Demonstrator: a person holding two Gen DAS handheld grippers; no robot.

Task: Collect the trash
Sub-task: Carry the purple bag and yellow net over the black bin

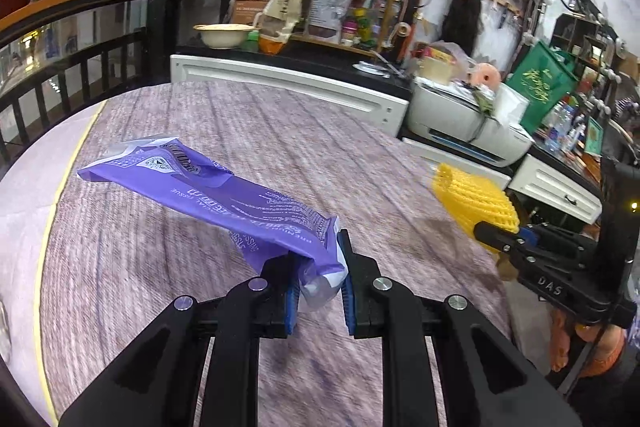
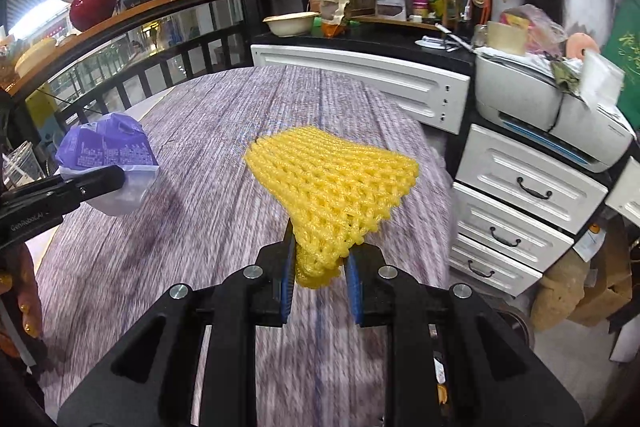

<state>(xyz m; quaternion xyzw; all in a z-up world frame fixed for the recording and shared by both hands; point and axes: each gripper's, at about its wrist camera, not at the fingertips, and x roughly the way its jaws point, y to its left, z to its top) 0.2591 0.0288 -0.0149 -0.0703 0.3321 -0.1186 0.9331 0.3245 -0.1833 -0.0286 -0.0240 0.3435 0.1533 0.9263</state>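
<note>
My left gripper [image 1: 318, 269] is shut on the near end of a purple tissue wrapper [image 1: 208, 195], which sticks out above the round table [image 1: 280, 123] toward the left. My right gripper [image 2: 318, 269] is shut on a yellow foam fruit net [image 2: 332, 179] that fans out ahead of its fingers. In the left wrist view the right gripper [image 1: 496, 233] shows at the right edge with the yellow net [image 1: 474, 197] in it. In the right wrist view the left gripper [image 2: 100, 179] reaches in from the left, holding the purple wrapper [image 2: 106, 151].
White drawer units [image 2: 516, 195] and a printer [image 2: 552, 115] stand close on the right of the table [image 2: 224, 131]. A dark railing [image 2: 168, 59] curves behind it. A clear plastic cup [image 2: 20, 167] sits at the left edge. A cluttered counter with a bowl [image 2: 290, 23] lies beyond.
</note>
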